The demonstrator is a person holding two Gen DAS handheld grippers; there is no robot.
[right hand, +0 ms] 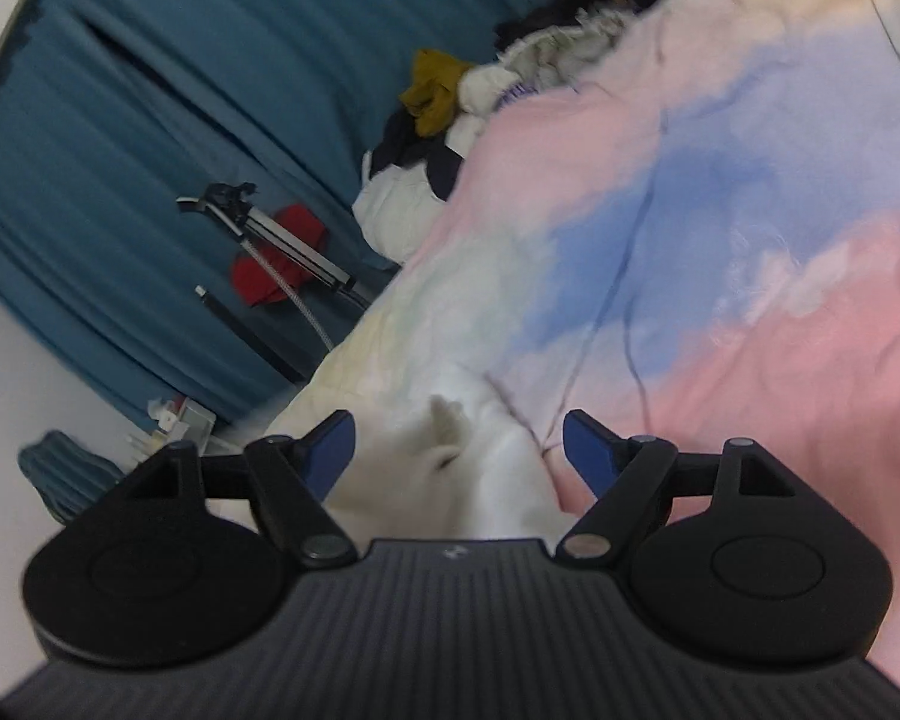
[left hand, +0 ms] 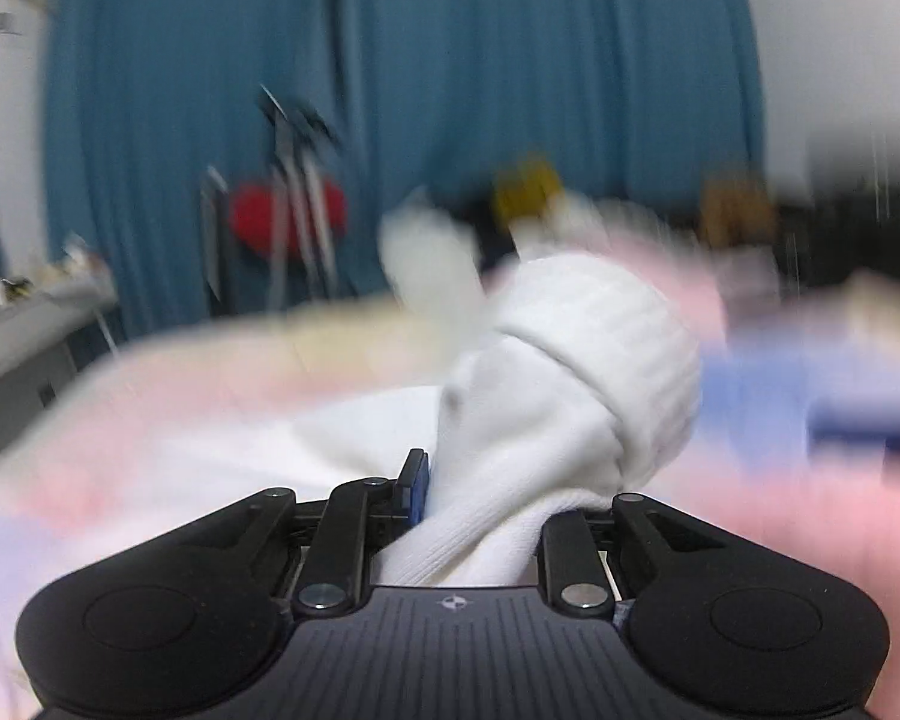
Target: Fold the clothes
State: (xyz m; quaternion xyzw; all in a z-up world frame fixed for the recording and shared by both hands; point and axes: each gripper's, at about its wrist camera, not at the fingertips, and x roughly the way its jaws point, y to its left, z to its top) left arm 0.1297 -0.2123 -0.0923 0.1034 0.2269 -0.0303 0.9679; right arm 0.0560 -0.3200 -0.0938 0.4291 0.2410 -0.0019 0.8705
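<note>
In the left wrist view my left gripper [left hand: 480, 498] is shut on a white ribbed garment [left hand: 570, 372]. Its cuff bunches up above the jaws, and only the left blue pad [left hand: 415, 483] shows; the cloth hides the right one. The view is motion-blurred. In the right wrist view my right gripper [right hand: 457, 450] is open, its blue pads [right hand: 329, 450] wide apart. White cloth [right hand: 450, 468] lies between and just beyond them, untouched as far as I can see. Both grippers are over a bed with a pink, blue and cream bedspread [right hand: 720, 210].
A pile of clothes, mustard [right hand: 435, 90], white and dark, lies at the far edge of the bed. Behind it hang teal curtains [right hand: 180, 90], with a tripod [right hand: 270, 228] and a red object [right hand: 276, 264]. A grey shelf [left hand: 24, 336] stands on the left.
</note>
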